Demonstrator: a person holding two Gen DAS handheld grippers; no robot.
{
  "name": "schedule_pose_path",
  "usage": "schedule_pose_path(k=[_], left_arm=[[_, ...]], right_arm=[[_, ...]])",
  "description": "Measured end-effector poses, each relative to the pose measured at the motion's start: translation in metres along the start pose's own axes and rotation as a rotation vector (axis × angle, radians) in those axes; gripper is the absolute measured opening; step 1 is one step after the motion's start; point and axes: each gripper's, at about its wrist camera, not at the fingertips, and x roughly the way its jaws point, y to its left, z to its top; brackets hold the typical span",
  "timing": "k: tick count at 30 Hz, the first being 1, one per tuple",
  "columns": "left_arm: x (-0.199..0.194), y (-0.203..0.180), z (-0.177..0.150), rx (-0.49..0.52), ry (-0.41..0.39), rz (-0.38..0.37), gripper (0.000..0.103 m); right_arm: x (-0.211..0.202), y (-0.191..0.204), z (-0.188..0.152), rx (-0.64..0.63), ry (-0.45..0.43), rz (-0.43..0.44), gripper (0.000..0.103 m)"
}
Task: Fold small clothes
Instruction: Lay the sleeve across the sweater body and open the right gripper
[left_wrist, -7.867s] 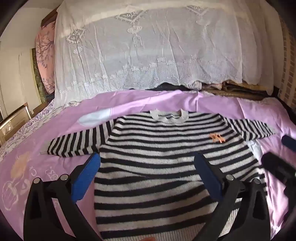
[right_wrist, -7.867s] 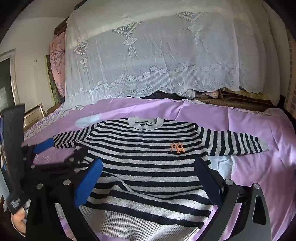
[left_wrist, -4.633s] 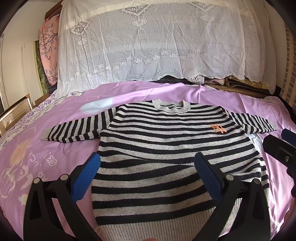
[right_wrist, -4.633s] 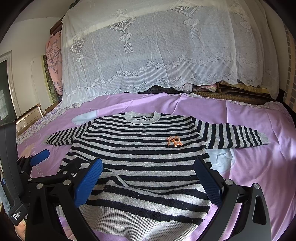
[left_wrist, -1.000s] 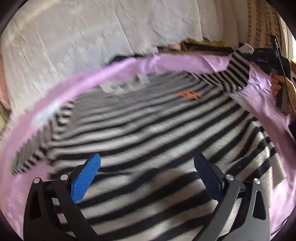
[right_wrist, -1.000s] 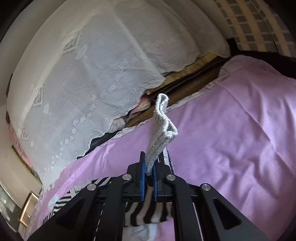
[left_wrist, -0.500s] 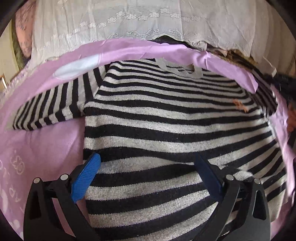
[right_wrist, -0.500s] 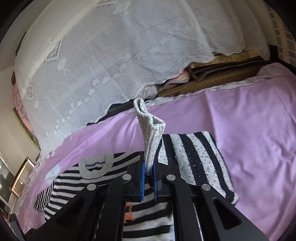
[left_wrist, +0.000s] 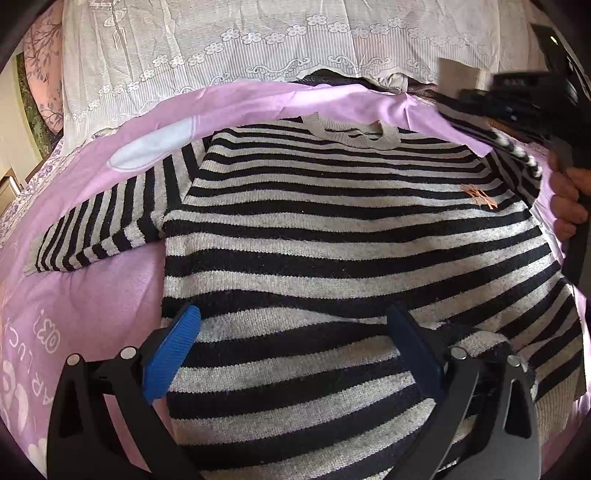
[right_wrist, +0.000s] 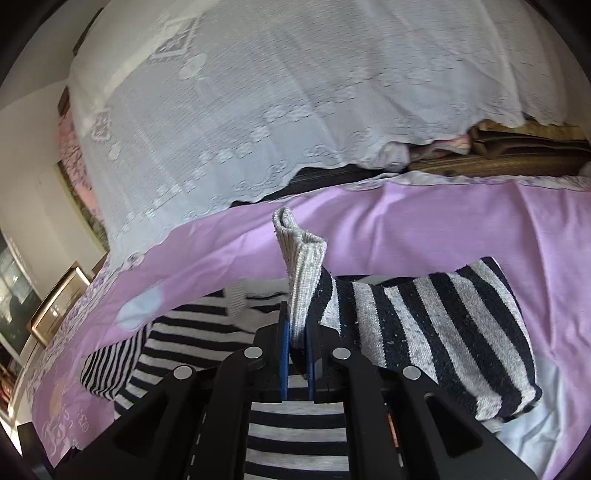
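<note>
Left wrist view shows a bed (left_wrist: 122, 280) covered by a lilac sheet, with a white lace drape (left_wrist: 258, 44) hanging behind it. Spread flat on the sheet, front up, lies a small black-and-grey striped sweater (left_wrist: 332, 236), its neckband toward the drape and one sleeve (left_wrist: 107, 221) stretched out to the picture's left. Low over the sweater's hem hovers the left hand-held gripper (left_wrist: 291, 354), its blue-padded jaws spread wide and holding nothing. At the right edge, a person's hand (left_wrist: 569, 199) carries the other tool. Right wrist view shows the right hand-held gripper (right_wrist: 297, 354) with its jaws pressed together, pinching the grey ribbed cuff (right_wrist: 301, 258) of the other sleeve (right_wrist: 436, 332), which is lifted and doubled back toward the body. Judging by this, the step in hand is folding that sleeve across the chest. Doing it well likely means keeping the pinch firm, laying the sleeve flat along the stripes, and releasing only once the cuff rests on the knit. The small orange emblem (left_wrist: 480, 195) marks the chest.
</note>
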Motion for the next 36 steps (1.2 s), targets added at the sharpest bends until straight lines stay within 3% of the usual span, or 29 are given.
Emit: schedule_pose_path(k=[10,12,15,20,24,27,30,34,36], left_arm=[[0.001,-0.003,0.0,0.005,0.005,0.003,0.099],[0.001,-0.004,0.001,0.008,0.006,0.004,0.099],[0.003,-0.005,0.001,0.011,0.008,0.005,0.099],[0.004,-0.004,0.001,0.006,0.014,-0.002,0.099],[0.005,-0.003,0.001,0.001,0.017,-0.007,0.099],[0.006,-0.003,0.002,0.002,0.017,-0.005,0.099],[0.006,-0.003,0.002,0.002,0.017,-0.005,0.099],[0.007,-0.001,0.002,-0.006,0.022,-0.011,0.099],[0.007,0.0,0.002,-0.011,0.024,-0.015,0.099]], right_arm=[[0.058,0.057,-0.034,-0.094,0.121,0.041,0.009],[0.074,0.057,-0.044,-0.108,0.185,0.043,0.011],[0.095,0.055,-0.062,-0.121,0.282,0.043,0.024],[0.083,0.065,-0.061,-0.152,0.251,0.056,0.033],[0.046,0.07,-0.046,-0.179,0.144,0.098,0.035],[0.032,0.062,-0.034,-0.176,0.105,0.065,0.036],[0.046,0.047,-0.037,-0.154,0.158,-0.01,0.036],[0.078,0.033,-0.06,-0.119,0.285,-0.031,0.037],[0.084,0.041,-0.069,-0.166,0.281,-0.058,0.04]])
